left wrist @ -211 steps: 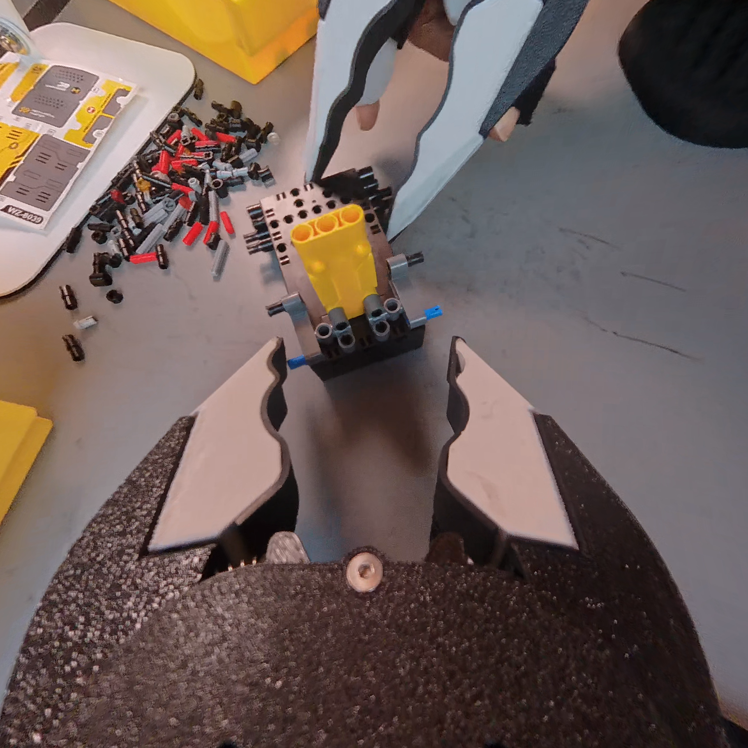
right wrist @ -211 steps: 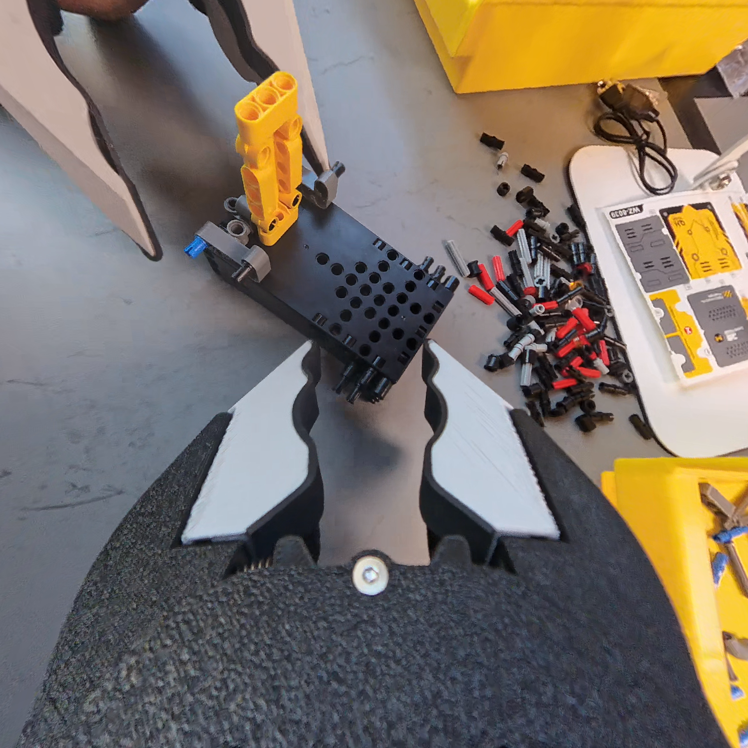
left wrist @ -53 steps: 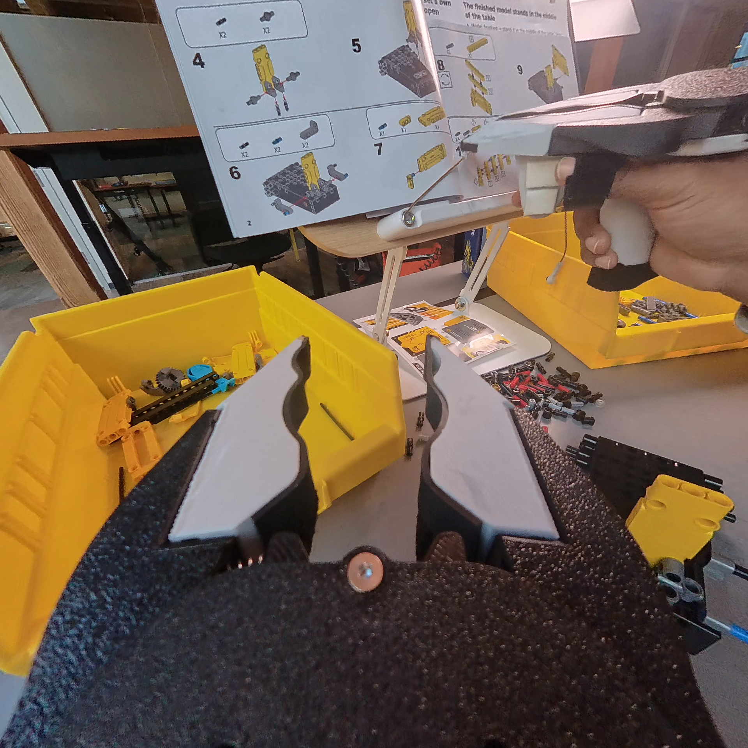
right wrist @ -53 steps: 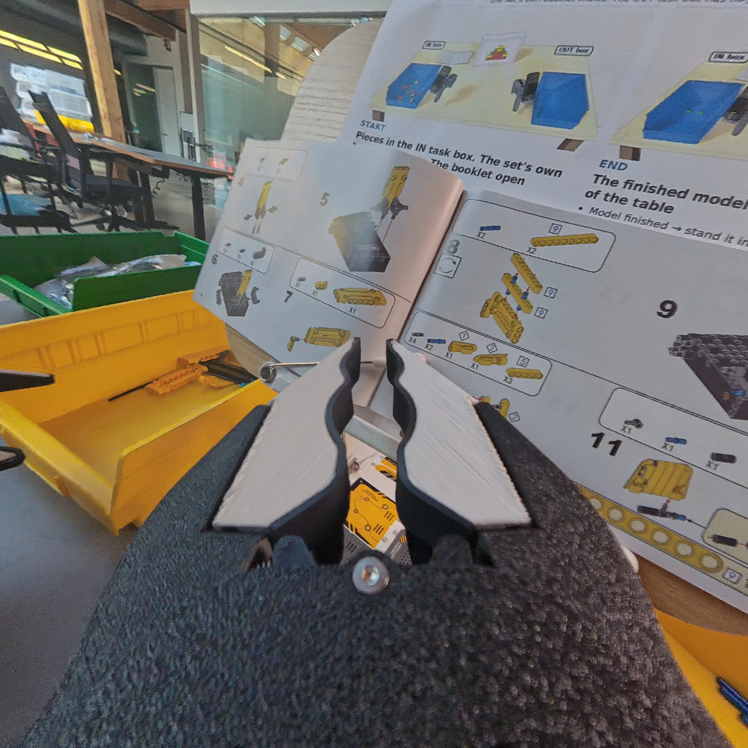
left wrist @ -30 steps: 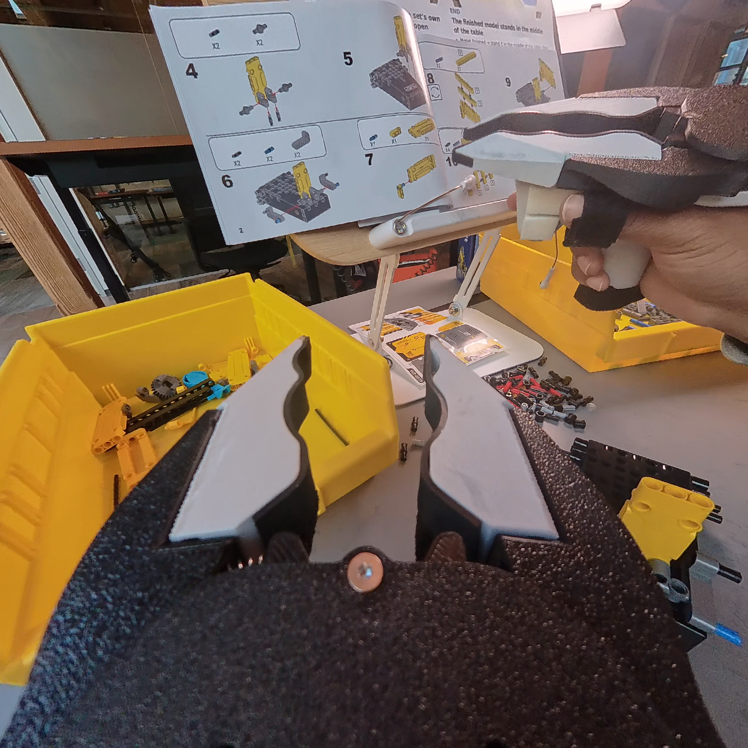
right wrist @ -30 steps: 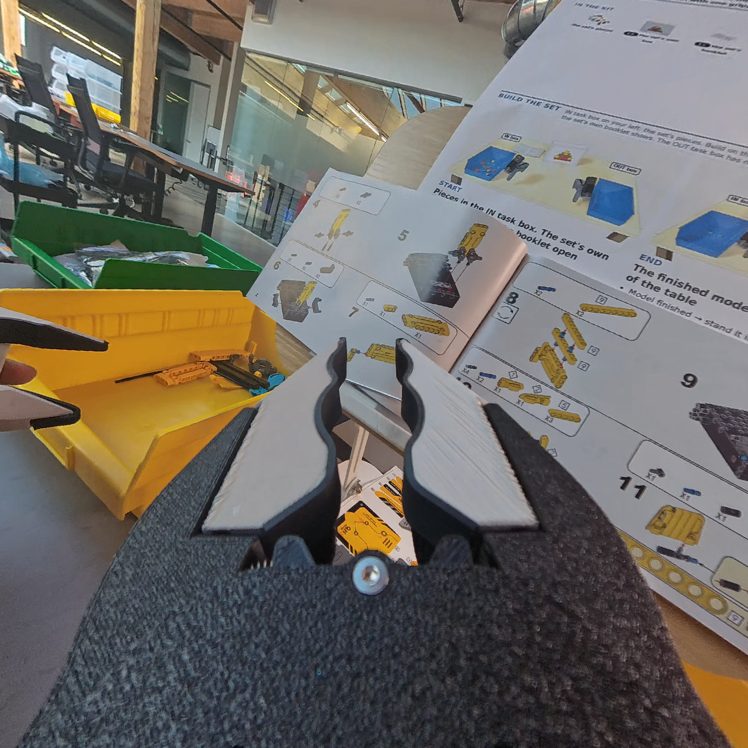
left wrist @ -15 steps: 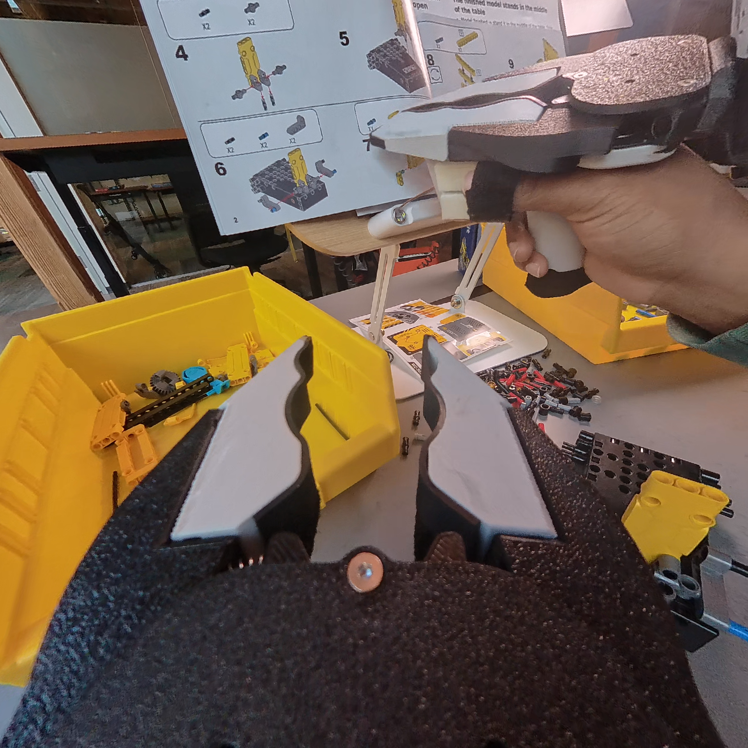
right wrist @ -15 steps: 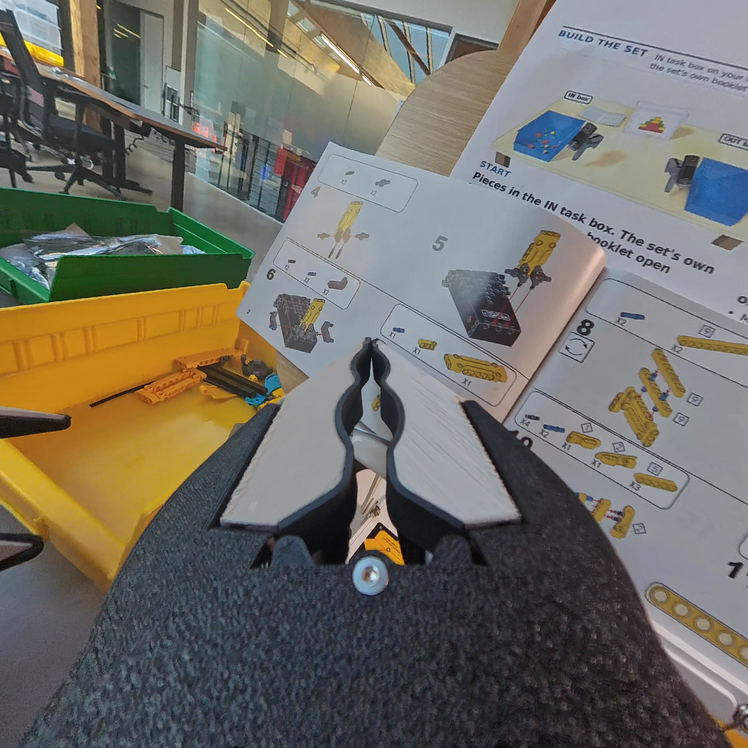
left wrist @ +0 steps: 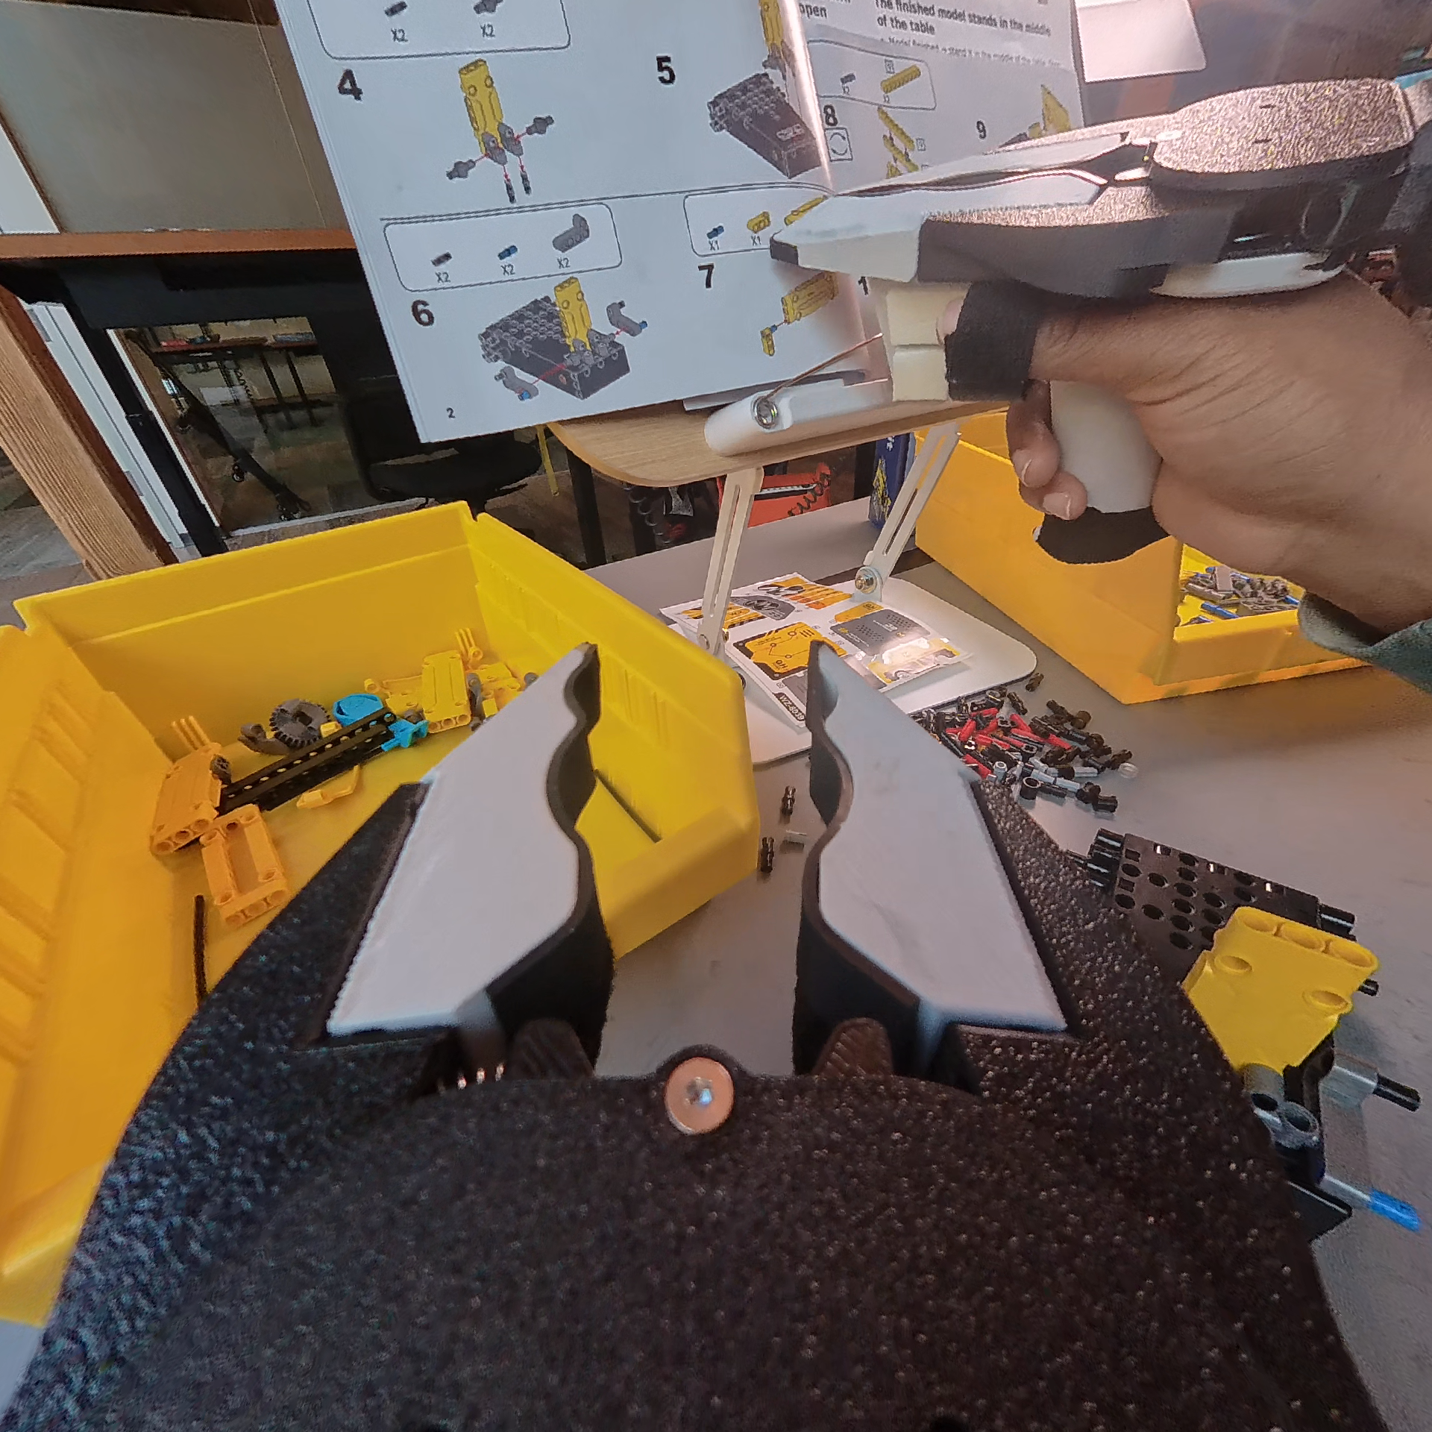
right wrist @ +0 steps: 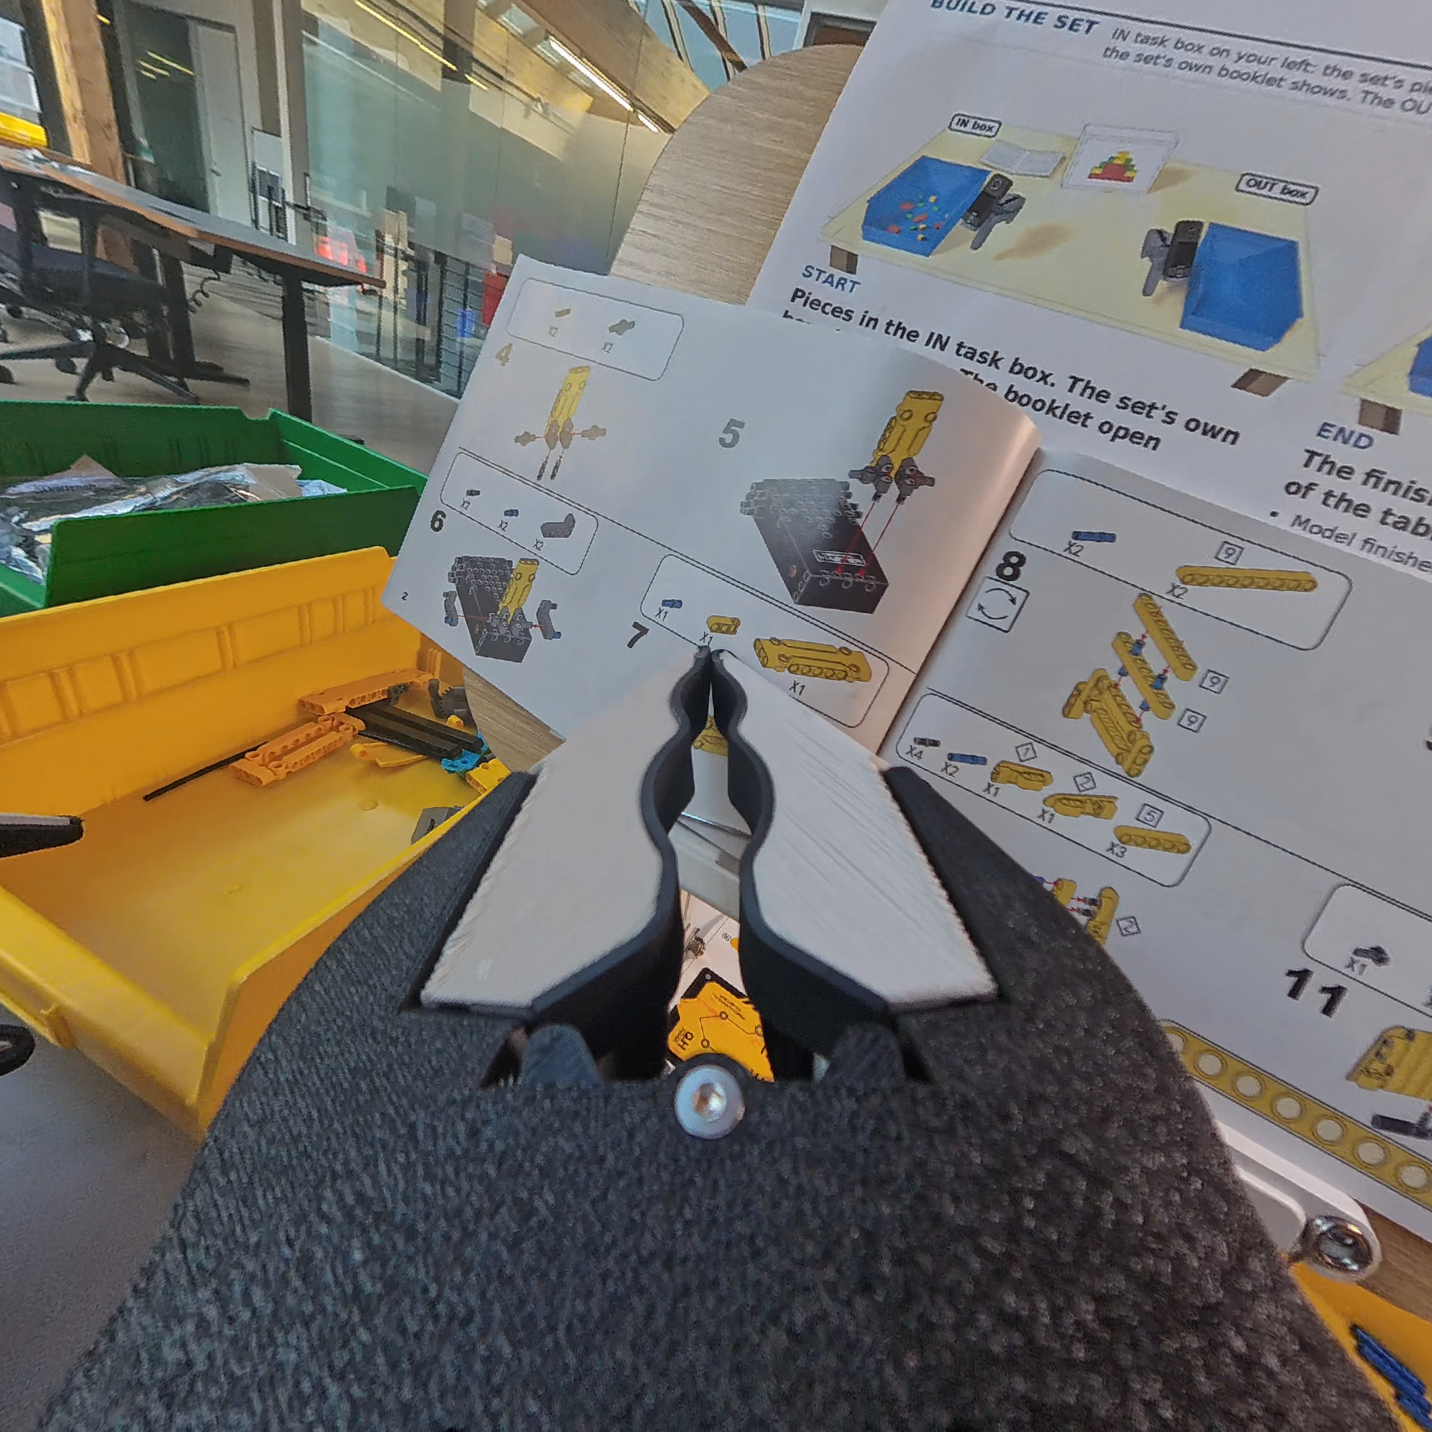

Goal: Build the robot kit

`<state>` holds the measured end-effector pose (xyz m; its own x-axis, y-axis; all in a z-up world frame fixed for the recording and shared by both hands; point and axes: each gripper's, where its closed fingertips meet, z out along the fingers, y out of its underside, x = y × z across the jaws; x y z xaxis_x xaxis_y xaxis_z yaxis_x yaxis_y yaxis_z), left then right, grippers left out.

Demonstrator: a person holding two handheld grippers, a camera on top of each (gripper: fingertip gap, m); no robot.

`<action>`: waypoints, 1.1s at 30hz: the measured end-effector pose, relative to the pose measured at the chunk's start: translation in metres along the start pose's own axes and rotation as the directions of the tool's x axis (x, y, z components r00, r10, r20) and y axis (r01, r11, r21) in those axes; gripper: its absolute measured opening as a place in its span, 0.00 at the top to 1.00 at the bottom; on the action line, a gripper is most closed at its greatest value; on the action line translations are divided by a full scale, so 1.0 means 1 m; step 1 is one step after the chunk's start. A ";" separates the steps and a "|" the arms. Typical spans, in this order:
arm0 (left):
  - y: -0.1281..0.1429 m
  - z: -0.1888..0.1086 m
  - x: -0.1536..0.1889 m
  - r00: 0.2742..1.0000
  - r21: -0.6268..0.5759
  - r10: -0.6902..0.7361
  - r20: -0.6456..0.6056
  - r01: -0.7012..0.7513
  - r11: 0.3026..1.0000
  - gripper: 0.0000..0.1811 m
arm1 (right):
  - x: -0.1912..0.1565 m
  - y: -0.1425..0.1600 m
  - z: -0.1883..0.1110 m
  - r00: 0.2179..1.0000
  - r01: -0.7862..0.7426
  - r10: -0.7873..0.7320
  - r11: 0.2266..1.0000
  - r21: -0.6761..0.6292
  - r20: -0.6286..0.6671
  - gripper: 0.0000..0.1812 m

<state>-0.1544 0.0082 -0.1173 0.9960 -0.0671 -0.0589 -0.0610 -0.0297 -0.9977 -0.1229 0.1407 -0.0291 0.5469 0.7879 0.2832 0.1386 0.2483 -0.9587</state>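
Glossy white paper: the open instruction booklet [right wrist: 721, 496] stands on a white stand [left wrist: 783, 411], its pages printed with numbered build diagrams in yellow, black and grey. My right gripper [right wrist: 709, 657] is closed, tips meeting against the left page's lower part; whether paper is pinched I cannot tell. My left gripper [left wrist: 701, 682] hangs open and empty above the grey table [left wrist: 1240, 790], just beside the yellow bin [left wrist: 682, 775] of loose parts. The black-and-yellow block model [left wrist: 1240, 953] sits on the table at lower right, near a scatter of small pins [left wrist: 1023, 744].
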 end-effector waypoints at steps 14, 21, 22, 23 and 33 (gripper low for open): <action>-0.004 -0.002 0.003 1.000 0.010 -0.021 -0.009 0.021 1.000 0.73 | 0.021 0.005 -0.014 0.999 -0.011 0.011 1.000 -0.008 -0.045 0.99; -0.003 -0.002 0.003 1.000 0.009 -0.023 -0.008 0.023 1.000 0.73 | 0.012 -0.010 -0.036 1.000 0.022 -0.024 0.998 0.063 0.020 0.95; -0.003 -0.001 0.003 1.000 0.007 -0.020 -0.007 0.020 1.000 0.73 | 0.009 -0.014 -0.045 0.999 0.034 -0.037 0.996 0.085 0.037 0.93; -0.002 -0.001 0.004 1.000 0.004 -0.014 -0.007 0.014 1.000 0.73 | 0.006 -0.018 -0.055 0.997 0.040 -0.046 0.994 0.106 0.056 0.92; -0.053 -0.025 0.014 0.997 0.074 0.069 -0.021 -0.068 0.995 0.73 | -0.024 0.024 -0.155 0.961 -0.049 0.040 0.998 0.028 0.275 0.80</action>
<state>-0.1386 -0.0159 -0.0647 0.9878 -0.0901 -0.1272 -0.1232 0.0487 -0.9912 -0.0042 0.0405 -0.0630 0.3038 0.9217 0.2412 0.0882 0.2249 -0.9704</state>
